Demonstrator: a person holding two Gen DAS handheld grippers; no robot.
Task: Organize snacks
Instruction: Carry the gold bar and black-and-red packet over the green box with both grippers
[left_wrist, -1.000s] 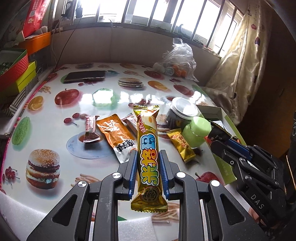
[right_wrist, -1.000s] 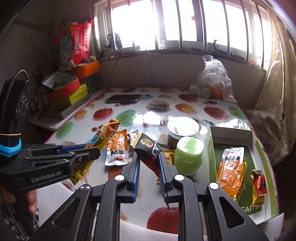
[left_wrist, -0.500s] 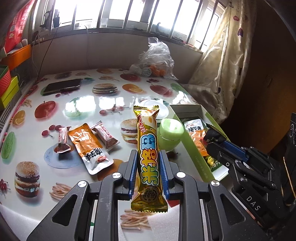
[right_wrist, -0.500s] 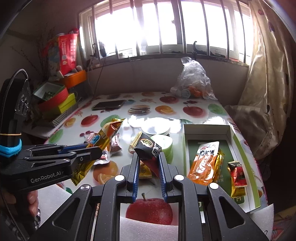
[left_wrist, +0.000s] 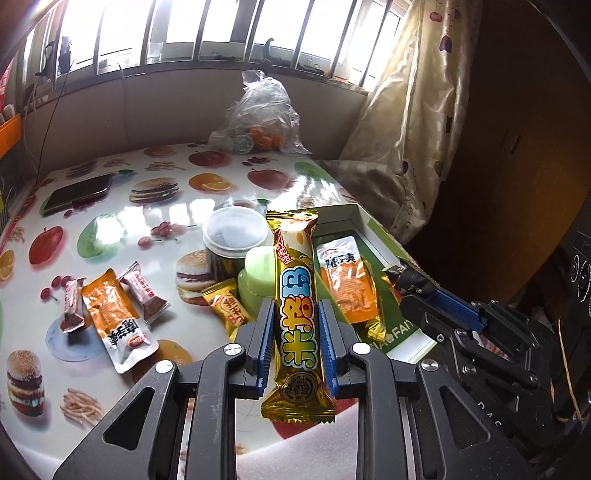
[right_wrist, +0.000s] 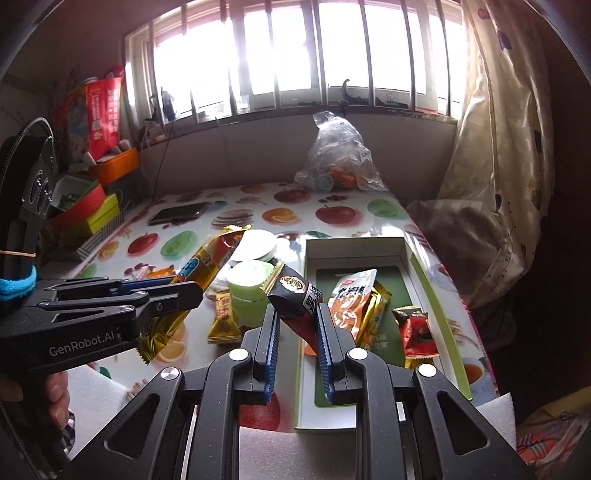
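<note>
Left gripper clamped on a long gold snack bar, blue pads pressed against both of its sides. Glossy gold foil wrapper, crimped and saw-toothed at each end, big blue and yellow characters down the front, red lettering near the top, a round emblem near the bottom end. Held lengthwise along the fingers, above the table edge, tip reaching toward the white open box. From the right wrist view, same bar angled up and to the right out of the left gripper.

Right gripper closed on a small black snack packet, tilted, with a gold round logo, white characters, a gold crimped top and a reddish lower part between the pads. Carried just beside the left wall of the box.

Inside the box: an orange pouch lying over a gold wrapper, and a small red packet to its right.

On the fruit-and-burger patterned table: a green lidded jar, a white-lidded tub behind it, a small gold candy, an orange and white pouch, and two small brown-and-white wrapped sweets beside it.
</note>
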